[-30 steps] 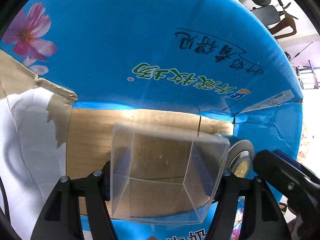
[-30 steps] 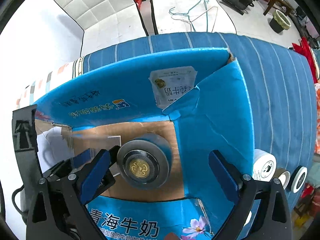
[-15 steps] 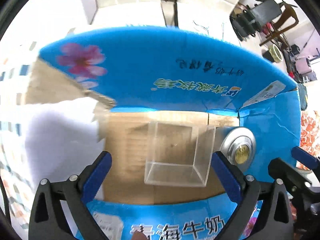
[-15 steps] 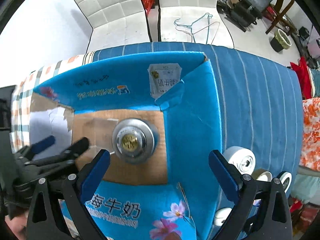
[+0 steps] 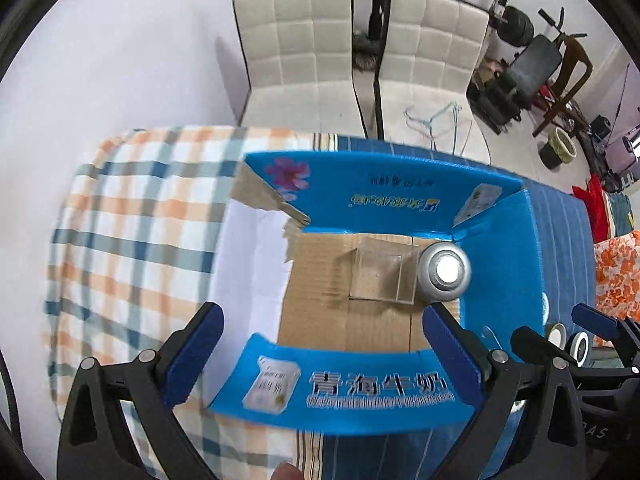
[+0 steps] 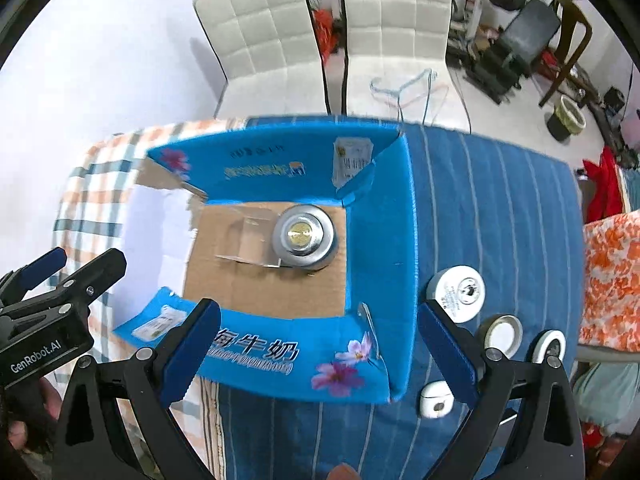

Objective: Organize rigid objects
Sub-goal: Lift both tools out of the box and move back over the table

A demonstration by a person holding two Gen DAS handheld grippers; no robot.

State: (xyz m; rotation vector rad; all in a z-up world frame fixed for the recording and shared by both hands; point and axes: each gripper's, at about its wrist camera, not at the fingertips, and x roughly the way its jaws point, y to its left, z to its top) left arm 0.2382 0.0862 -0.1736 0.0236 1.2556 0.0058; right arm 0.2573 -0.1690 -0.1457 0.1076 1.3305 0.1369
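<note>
- Since the earlier frames, the left gripper [image 5: 320, 344] has been drawn back and up out of the blue milk carton box [image 5: 496, 272]; the clear plastic box [image 5: 380, 276] formerly clamped between its jaws has been left on the brown cardboard floor of the carton; the jaws are now spread wide and nothing is held
- From the right wrist view, the right gripper [image 6: 320, 344] has likewise been raised above the carton [image 6: 380, 240]; its jaws are wide apart and empty
- The clear plastic box [image 6: 248, 240] is seen open side up; it lies just beside the round silver tin [image 6: 303, 236], apparently touching its left side; the tin [image 5: 444, 272] stands near the carton's right wall, and a gold centre is shown on its lid
- The carton is set on a surface covered by a blue striped cloth [image 6: 500, 208] on the right and a checked cloth [image 5: 132, 220] on the left
- Three white tape rolls [image 6: 460, 294] and a small white case [image 6: 434, 400] are laid on the striped cloth to the right of the carton, outside it
- Two white padded chairs [image 5: 304, 56] are placed beyond the far edge of the surface
</note>
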